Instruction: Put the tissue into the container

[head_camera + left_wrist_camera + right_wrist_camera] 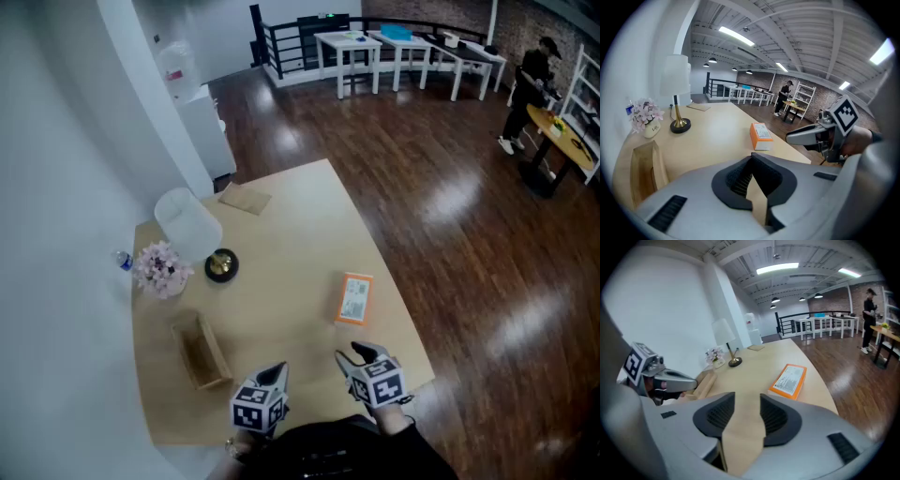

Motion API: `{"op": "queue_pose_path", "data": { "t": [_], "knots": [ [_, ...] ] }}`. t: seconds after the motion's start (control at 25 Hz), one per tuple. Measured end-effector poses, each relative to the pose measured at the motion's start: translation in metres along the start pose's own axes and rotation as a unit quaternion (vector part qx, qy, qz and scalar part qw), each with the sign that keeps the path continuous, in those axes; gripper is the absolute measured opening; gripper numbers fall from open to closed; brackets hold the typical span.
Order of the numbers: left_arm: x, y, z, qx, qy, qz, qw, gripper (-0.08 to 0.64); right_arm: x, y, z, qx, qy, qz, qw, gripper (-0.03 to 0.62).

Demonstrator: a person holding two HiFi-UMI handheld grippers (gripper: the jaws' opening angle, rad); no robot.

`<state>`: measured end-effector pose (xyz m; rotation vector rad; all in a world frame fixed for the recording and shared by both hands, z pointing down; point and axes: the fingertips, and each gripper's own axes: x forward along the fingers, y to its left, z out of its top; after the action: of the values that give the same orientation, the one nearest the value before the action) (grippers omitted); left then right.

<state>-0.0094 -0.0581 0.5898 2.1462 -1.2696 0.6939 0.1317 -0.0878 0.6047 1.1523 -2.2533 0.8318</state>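
An orange tissue pack (353,298) lies flat on the beige table (300,234), right of centre. The open wooden container (200,350) sits near the table's left front. My left gripper (278,371) hovers at the front edge, right of the container, its jaws shut tip to tip on nothing (751,157). My right gripper (354,352) stands beside it, just short of the pack. In the right gripper view its jaws (747,397) are open and empty, with the pack (790,379) ahead to the right and the container (705,380) to the left.
A white-shaded lamp (190,225) with a brass base, a small flower pot (162,269) and a bottle (123,260) stand at the table's left rear by the white wall. A brown flat pad (246,199) lies at the far edge. A person (527,89) stands far off.
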Motion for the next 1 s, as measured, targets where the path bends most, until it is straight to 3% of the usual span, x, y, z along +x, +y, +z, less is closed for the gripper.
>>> {"op": "queue_pose_path", "data": {
  "t": [0.16, 0.28, 0.4, 0.6, 0.76, 1.0],
  "knots": [
    [0.009, -0.002, 0.013, 0.002, 0.001, 0.002, 1.0000, -0.003, 0.031, -0.045, 0.033, 0.035, -0.029, -0.072, 0.996, 0.435],
    [0.013, -0.001, 0.011, 0.000, 0.013, 0.006, 0.9999, -0.003, 0.059, -0.078, 0.047, 0.049, -0.033, -0.116, 0.992, 0.512],
    [0.015, 0.000, 0.004, -0.006, 0.029, 0.015, 0.9994, -0.003, 0.089, -0.107, 0.049, 0.060, -0.018, -0.139, 0.988, 0.532],
    [0.011, 0.009, 0.002, -0.013, 0.043, 0.044, 0.9980, -0.003, 0.126, -0.129, 0.041, 0.087, 0.011, -0.142, 0.986, 0.532],
    [0.005, 0.014, -0.002, -0.029, 0.049, 0.068, 0.9960, -0.003, 0.140, -0.144, 0.026, 0.079, 0.032, -0.163, 0.983, 0.532],
    [-0.003, 0.011, -0.022, -0.060, 0.064, 0.096, 0.9915, -0.003, 0.154, -0.144, 0.008, 0.097, 0.042, -0.118, 0.987, 0.532]
  ]
}}
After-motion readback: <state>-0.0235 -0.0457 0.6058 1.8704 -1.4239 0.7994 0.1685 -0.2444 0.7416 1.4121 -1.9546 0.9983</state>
